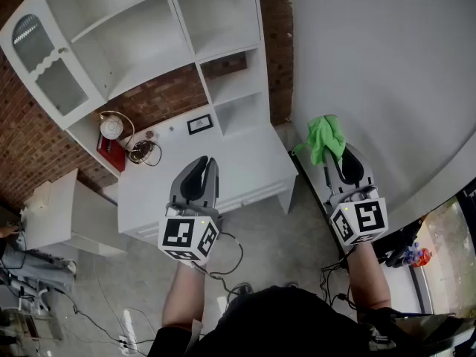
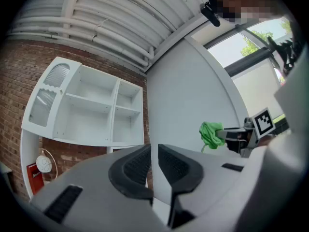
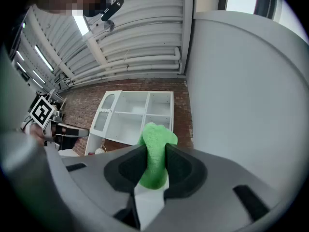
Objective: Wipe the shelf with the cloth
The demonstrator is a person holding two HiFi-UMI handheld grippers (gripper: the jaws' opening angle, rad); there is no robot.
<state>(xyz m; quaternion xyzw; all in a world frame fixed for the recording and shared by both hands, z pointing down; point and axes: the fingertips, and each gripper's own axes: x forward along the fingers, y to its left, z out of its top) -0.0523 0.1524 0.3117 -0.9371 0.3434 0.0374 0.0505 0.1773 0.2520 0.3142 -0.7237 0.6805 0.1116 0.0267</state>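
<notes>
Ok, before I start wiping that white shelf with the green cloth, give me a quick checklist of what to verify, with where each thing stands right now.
1. Green cloth gripped: ok. The right gripper is shut on it, and a tuft pokes past the jaws.
2. Left gripper free: ok. Its jaws are together with nothing between them.
3. Open compartments of the shelf bare: ok.
4. Behind its glazed door: cannot tell.
5. Cloth touching the shelf: not ok. It is held apart from the shelf, in front of the white wall.
6. Countertop below free of things: not ok. A clock and a small frame stand there.
</notes>
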